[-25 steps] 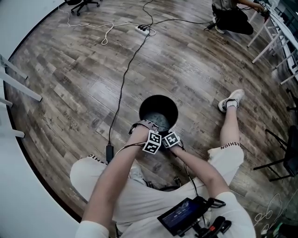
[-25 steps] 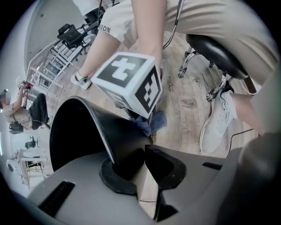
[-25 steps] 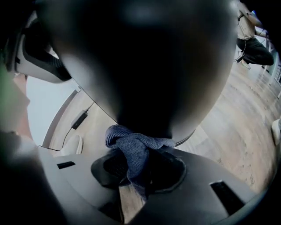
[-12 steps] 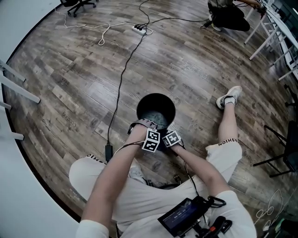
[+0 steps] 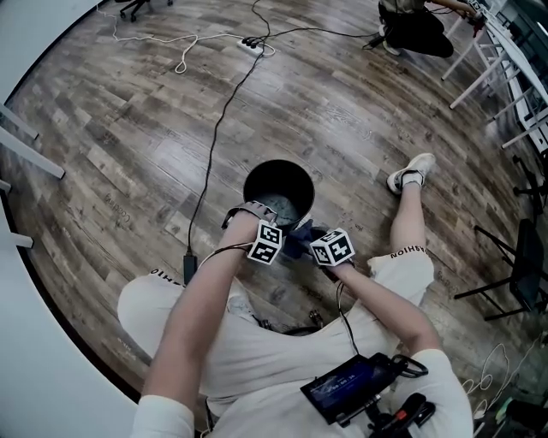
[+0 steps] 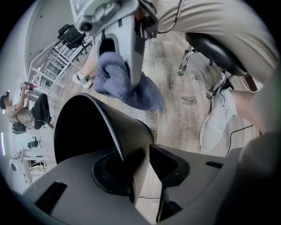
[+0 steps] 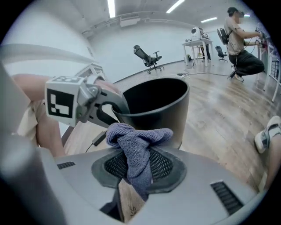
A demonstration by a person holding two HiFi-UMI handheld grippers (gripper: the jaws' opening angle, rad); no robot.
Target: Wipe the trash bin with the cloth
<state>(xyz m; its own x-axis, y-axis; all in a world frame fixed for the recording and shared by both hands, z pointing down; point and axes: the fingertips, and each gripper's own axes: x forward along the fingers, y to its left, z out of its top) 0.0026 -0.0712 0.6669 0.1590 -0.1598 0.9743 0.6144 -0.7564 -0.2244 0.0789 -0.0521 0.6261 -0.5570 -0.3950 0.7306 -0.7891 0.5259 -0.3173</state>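
Evidently caught between strokes of the wiping step, not at its end, judging by the pose. Gripping the cloth [image 7: 137,143] bunched in the right tool [image 7: 136,171], jaws pressed shut on it, low in the middle of the right gripper view. Holding it just beside the outer wall of the bin [image 7: 164,118], apparently without touching. Straddling the bin's rim with the left tool [image 6: 139,151] at lower centre of the left gripper view. Just been spreading those jaws, so standing apart now with the thin wall between them, one pad seemingly clear of it. Probably letting go to take a fresh hold.

Next, most likely: pinch the rim again or otherwise steady the bin first, given the risk of sliding or tipping a light bin under a sideways rub. Then bring the cloth back flat against the wall and sweep round. Mind the thin rim edge, apt to snag the hanging tail of cloth.

Close by, hemmed in by own legs at the bottom of the head view and by a shoe [image 5: 409,174] right of centre. Just left of the bin, a cable [image 5: 214,145], worth avoiding when turning the bin. Beyond, plenty of bare floor [image 5: 342,94] across the middle. Farthest, at upper right, desk legs [image 5: 469,56] and a crouching person [image 5: 415,26], well apart.
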